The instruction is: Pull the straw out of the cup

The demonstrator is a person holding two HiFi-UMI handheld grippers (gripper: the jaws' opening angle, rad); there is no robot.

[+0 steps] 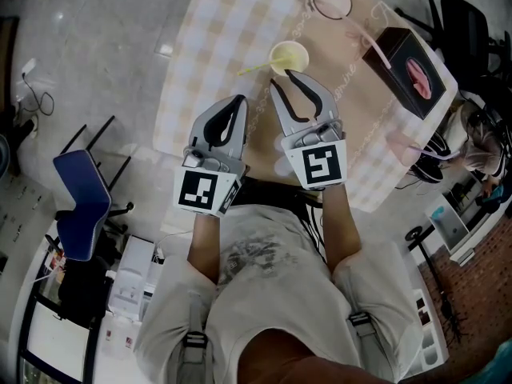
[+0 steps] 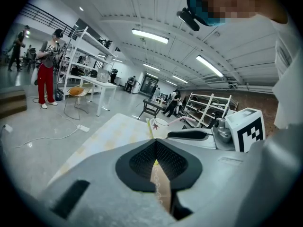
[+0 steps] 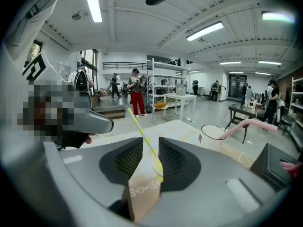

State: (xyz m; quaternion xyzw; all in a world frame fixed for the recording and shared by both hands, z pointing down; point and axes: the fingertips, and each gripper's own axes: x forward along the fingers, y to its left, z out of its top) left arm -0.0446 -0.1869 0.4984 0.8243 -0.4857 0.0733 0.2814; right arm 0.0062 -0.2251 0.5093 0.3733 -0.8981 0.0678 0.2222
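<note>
We list one checked-cloth worktop with a tan lace-printed runner; on it a pale yellow cup holding a yellow straw, a clear dark-rimmed cup and a black box.

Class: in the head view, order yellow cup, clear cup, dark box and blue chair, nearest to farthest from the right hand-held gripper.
1. Yellow cup, just ahead of the right hand-held gripper.
2. Clear cup beyond, dark box right: too close to call.
3. Blue chair, far left.

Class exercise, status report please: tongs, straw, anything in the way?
Left tongs shut, empty. Right tongs open, facing cup. Yellow straw in cup, ungripped. Nothing blocking.
</note>
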